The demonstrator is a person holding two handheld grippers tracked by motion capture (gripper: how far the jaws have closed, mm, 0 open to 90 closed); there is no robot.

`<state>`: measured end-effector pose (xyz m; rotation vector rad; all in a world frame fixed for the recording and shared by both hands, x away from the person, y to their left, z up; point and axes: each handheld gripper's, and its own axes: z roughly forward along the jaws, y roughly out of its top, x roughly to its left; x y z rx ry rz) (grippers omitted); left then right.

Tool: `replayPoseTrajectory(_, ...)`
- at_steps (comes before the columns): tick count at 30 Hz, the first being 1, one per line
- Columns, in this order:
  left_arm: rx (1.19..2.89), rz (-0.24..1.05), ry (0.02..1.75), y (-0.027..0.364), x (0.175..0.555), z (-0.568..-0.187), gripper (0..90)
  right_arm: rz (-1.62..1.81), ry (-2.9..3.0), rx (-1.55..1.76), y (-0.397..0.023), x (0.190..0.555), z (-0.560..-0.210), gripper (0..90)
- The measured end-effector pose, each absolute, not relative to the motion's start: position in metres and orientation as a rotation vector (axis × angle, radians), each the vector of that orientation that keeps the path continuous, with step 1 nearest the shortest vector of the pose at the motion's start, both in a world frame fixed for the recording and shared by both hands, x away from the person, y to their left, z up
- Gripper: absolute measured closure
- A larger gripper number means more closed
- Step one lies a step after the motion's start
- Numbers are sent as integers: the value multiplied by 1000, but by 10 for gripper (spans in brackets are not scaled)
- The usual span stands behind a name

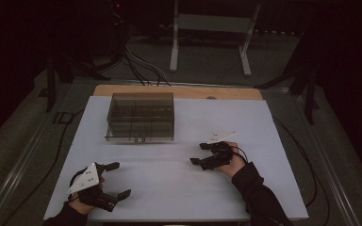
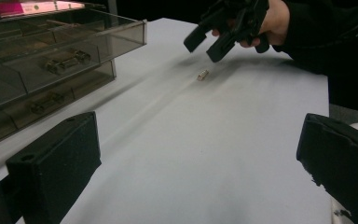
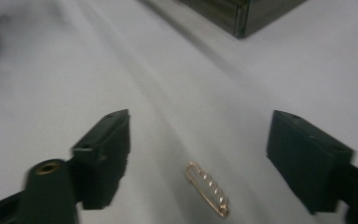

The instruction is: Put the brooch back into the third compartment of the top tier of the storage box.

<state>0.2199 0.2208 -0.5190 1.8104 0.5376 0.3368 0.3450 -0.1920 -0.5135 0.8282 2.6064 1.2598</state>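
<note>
It looked like a dim lab or recording room: a white board (image 1: 179, 155) lay on a wooden table (image 1: 179, 90), cables (image 1: 141, 66) ran across the dark floor, and a metal frame stand (image 1: 212, 28) stood behind.

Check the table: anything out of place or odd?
One thing: a small gold pin lies loose on the white table, apart from the clear compartment box that holds similar metal pieces. The right gripper hangs over it, jaws open, not touching. Nothing spilled or damaged.

A white table (image 1: 179, 179) carries a clear compartment box (image 1: 140, 117) far left and a small gold pin (image 3: 206, 188) right of centre.
</note>
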Motion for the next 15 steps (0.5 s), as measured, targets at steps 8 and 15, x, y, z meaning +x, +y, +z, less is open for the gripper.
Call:
replayPoseTrajectory(8,1815,337,536,221,220,-519,6,1156,2656,830,-192,344,-522,492)
replayPoseTrajectory(15,1815,335,535,221,220,-519,6,1058,2672,790,-192,347,-527,637)
